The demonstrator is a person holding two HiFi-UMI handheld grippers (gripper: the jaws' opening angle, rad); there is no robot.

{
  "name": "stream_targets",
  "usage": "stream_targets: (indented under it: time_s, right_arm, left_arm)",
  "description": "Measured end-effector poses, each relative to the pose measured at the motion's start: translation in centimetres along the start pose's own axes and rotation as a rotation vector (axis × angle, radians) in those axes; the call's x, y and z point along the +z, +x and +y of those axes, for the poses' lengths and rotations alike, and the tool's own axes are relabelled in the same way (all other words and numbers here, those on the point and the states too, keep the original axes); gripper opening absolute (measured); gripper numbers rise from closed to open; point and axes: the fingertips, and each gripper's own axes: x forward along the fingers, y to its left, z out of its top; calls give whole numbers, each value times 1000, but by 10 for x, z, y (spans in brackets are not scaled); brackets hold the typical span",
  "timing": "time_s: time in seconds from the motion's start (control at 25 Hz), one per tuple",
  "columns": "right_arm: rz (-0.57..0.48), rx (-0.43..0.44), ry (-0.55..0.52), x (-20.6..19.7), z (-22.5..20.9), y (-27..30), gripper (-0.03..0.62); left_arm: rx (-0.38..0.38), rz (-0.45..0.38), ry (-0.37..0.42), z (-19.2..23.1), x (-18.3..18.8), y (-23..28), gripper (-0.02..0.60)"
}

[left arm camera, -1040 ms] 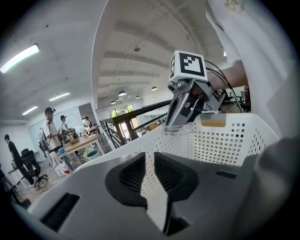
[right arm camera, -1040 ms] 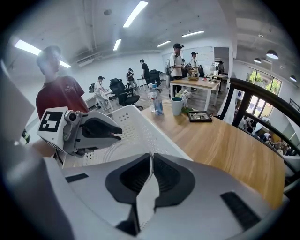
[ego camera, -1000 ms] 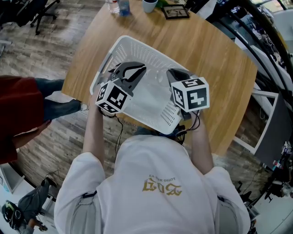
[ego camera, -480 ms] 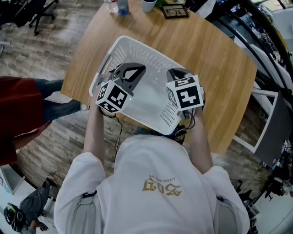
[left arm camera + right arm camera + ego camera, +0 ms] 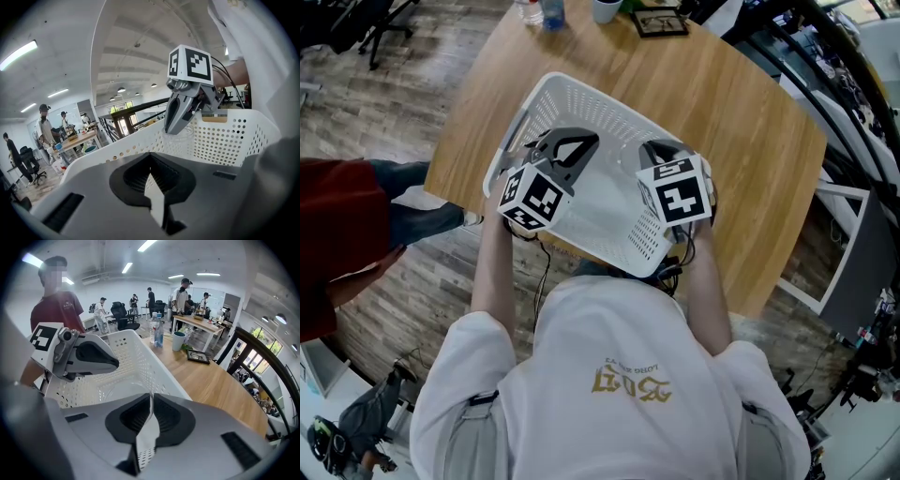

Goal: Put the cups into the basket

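A white perforated basket (image 5: pixel 572 86) stands on the wooden table (image 5: pixel 741 112). Both grippers reach down into it. My right gripper (image 5: pixel 151 397) is shut on the rim of a clear plastic cup (image 5: pixel 123 389). In the left gripper view, that cup (image 5: pixel 183 138) hangs under the right gripper (image 5: pixel 174 129) inside the basket wall (image 5: pixel 225 140). My left gripper (image 5: pixel 151 161) is shut with nothing seen between its jaws. From the head view the left gripper (image 5: pixel 586 142) and right gripper (image 5: pixel 652 150) face each other over the basket floor, a little apart.
At the table's far edge stand a water bottle (image 5: pixel 546 11), a cup (image 5: pixel 605 9) and a framed picture (image 5: pixel 661 21). A person in a red top (image 5: pixel 337 234) stands at the left. The table's near edge lies just under the basket. Railings run along the right.
My right gripper has shifted slightly left, toward the basket's middle. The left gripper has barely moved.
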Motion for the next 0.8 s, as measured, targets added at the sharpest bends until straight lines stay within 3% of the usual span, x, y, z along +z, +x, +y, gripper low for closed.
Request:
stream_targets:
  time_s: [0.8]
  right_arm:
    - [-100, -42, 2, 13, -3, -10, 78]
  left_arm:
    - [-2, -4, -3, 1, 1, 1, 8]
